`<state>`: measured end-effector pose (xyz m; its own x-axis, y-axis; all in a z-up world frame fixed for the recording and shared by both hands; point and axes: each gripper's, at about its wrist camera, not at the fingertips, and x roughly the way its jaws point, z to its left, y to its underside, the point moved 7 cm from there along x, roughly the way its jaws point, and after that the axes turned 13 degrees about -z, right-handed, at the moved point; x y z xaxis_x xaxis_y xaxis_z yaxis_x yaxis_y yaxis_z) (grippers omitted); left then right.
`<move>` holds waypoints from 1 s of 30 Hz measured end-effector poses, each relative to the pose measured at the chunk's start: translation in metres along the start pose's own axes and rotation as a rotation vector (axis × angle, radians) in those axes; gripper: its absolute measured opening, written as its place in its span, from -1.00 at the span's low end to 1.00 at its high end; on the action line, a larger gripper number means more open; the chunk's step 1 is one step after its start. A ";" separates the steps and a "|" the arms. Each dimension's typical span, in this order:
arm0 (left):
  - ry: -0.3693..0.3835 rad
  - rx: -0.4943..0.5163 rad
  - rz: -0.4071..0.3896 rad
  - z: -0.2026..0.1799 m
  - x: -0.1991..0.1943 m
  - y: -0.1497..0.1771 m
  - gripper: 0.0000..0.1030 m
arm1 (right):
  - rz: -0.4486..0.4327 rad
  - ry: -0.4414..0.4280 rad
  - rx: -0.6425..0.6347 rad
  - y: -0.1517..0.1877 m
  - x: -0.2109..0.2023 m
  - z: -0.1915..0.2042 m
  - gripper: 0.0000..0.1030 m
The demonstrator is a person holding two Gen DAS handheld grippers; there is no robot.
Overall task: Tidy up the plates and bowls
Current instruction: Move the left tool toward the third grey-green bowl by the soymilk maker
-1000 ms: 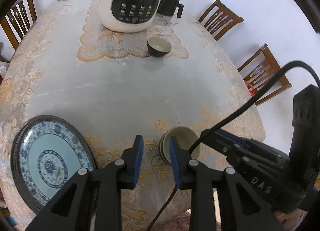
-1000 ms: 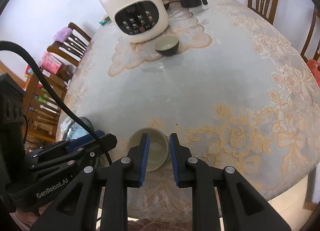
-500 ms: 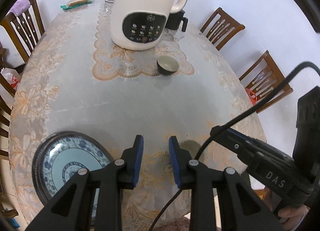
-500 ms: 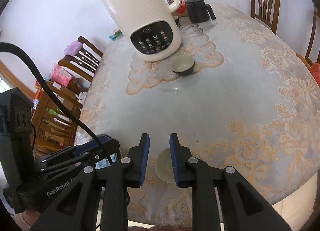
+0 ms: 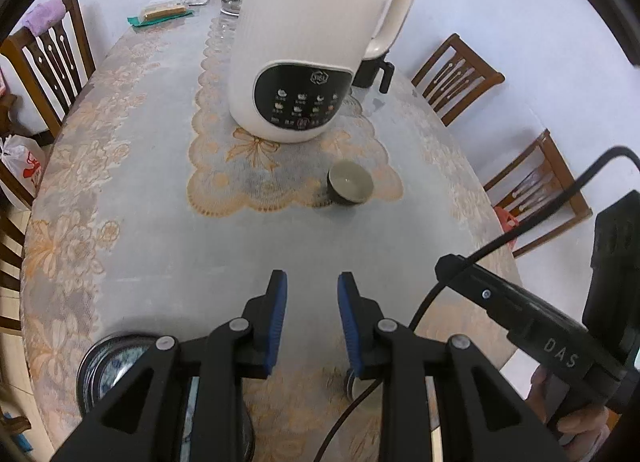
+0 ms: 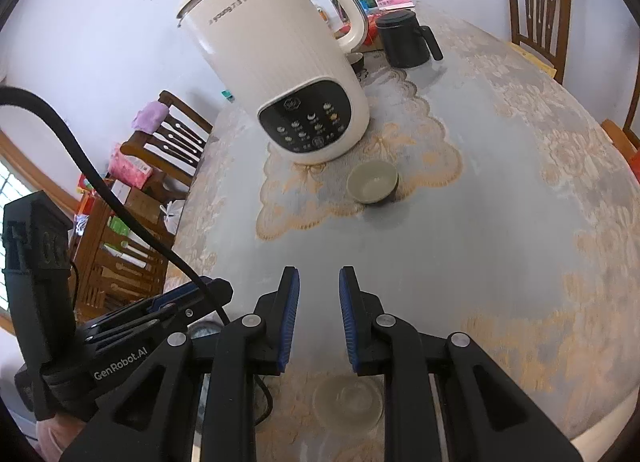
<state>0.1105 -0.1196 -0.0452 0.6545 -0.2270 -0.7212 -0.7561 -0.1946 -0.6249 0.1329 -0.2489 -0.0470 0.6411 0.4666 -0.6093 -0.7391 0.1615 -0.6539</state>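
My left gripper [image 5: 311, 290] hangs above the table, jaws a little apart with nothing between them. A blue-and-white plate [image 5: 116, 362] lies low on the left, partly hidden by its left finger. My right gripper [image 6: 319, 278] is also open and empty. A pale bowl [image 6: 347, 402] sits on the cloth below and behind its fingertips; in the left wrist view only a sliver of the pale bowl [image 5: 362, 390] shows. A small dark bowl with a pale inside [image 5: 350, 183] [image 6: 373, 181] stands farther off, near the kettle.
A tall cream electric kettle [image 5: 312, 42] [image 6: 280, 62] stands on a lace mat mid-table, with a black mug [image 6: 404, 40] behind it. Wooden chairs [image 5: 456, 78] ring the oval table. A black cable [image 5: 520, 234] trails from the right tool.
Both grippers have risen and drawn back from the table. The plate and the pale bowl have slid to the bottom of the views. More of the kettle shows.
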 end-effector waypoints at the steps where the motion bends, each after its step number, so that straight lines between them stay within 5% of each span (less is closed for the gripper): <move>1: 0.001 -0.002 0.001 0.000 0.003 -0.003 -0.48 | 0.000 0.001 0.002 -0.004 0.004 -0.002 -0.58; 30: 0.076 -0.033 0.115 -0.012 0.145 -0.048 -0.48 | 0.129 0.102 0.007 -0.041 0.128 -0.061 -0.58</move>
<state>0.2417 -0.1544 -0.1167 0.5627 -0.3206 -0.7620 -0.8264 -0.1946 -0.5284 0.2578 -0.2487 -0.1253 0.5581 0.3936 -0.7305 -0.8178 0.1120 -0.5645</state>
